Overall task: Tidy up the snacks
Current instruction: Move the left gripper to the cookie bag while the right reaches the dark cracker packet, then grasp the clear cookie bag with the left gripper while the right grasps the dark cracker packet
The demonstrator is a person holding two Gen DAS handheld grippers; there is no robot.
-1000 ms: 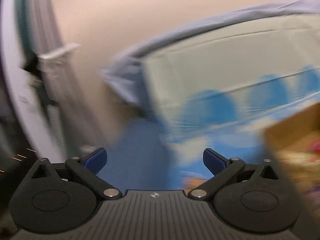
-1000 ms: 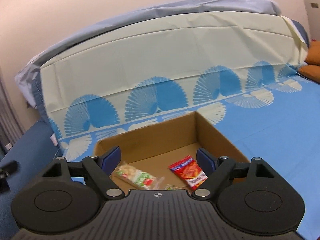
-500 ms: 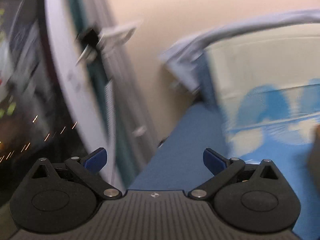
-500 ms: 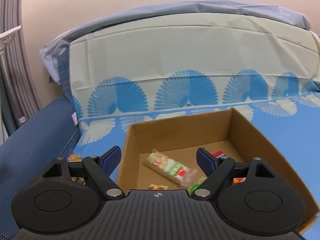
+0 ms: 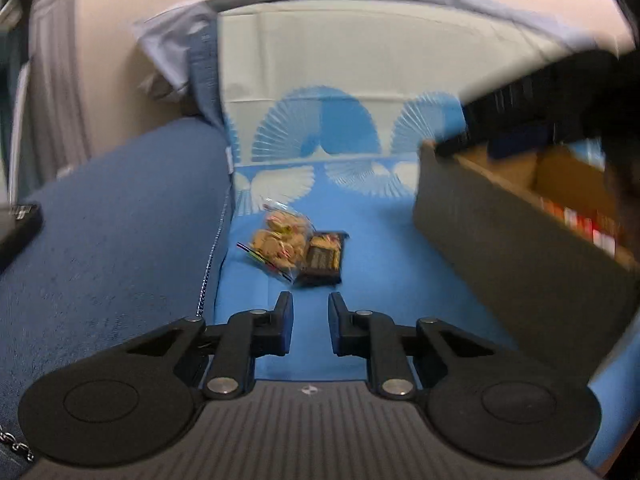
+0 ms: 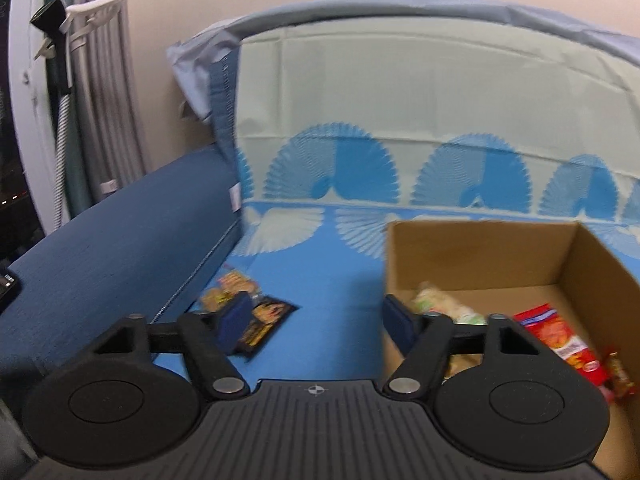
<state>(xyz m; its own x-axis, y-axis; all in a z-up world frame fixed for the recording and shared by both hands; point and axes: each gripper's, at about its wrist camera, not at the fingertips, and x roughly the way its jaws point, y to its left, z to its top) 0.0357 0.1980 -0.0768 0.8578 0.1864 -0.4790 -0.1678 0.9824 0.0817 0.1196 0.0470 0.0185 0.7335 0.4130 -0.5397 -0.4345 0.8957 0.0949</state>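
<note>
The left tool (image 5: 310,312) hangs nearest, its fingers drawn to a narrow gap with nothing between them, aimed at two snacks on the bed (image 5: 380,240). Just beyond lie a clear cookie bag (image 5: 278,240) and a dark packet (image 5: 324,258), touching, the bag on the left close to the dark blue edge (image 5: 120,220). The right tool (image 6: 316,320) stands wide and empty, to the right above the near-left corner of the cardboard box (image 6: 476,256).

With so narrow a gap, the left tool would likely push the bag rather than straddle it, and the crinkly film could slip. Pinching where the two touch might drag both. The two tools are close and could collide near the box.

Inside the box lie a pale wrapped snack (image 6: 440,306) and a red packet (image 6: 560,340); its print, and the dark packet's, is too blurred to read.
</note>
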